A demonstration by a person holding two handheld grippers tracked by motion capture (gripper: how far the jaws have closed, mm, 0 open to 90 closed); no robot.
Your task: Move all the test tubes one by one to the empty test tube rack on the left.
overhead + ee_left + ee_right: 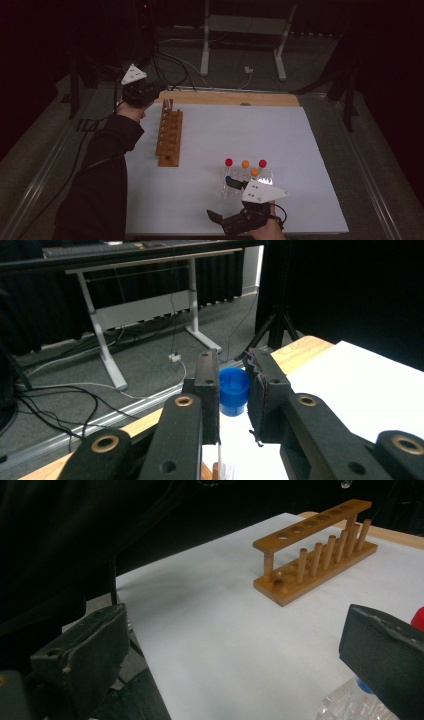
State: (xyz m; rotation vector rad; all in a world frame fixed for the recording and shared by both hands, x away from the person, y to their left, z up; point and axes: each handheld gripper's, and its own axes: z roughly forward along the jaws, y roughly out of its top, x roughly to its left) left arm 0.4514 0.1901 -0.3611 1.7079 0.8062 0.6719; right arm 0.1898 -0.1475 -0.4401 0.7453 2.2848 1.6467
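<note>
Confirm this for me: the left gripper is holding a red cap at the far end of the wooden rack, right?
Not quite: the cap is blue, not red, as the left gripper view shows. The left gripper does hold it at the far end of the wooden rack.

A dark lab room set up for filming

The counter [300,150] has a white sheet on it, with a wooden test tube rack [169,137] and little clear tubes with colored caps [245,172]. Black curtains [350,285] hang all around. Cables [60,400] run across the grey floor [235,65], and a white metal desk frame [245,35] stands behind.
</note>
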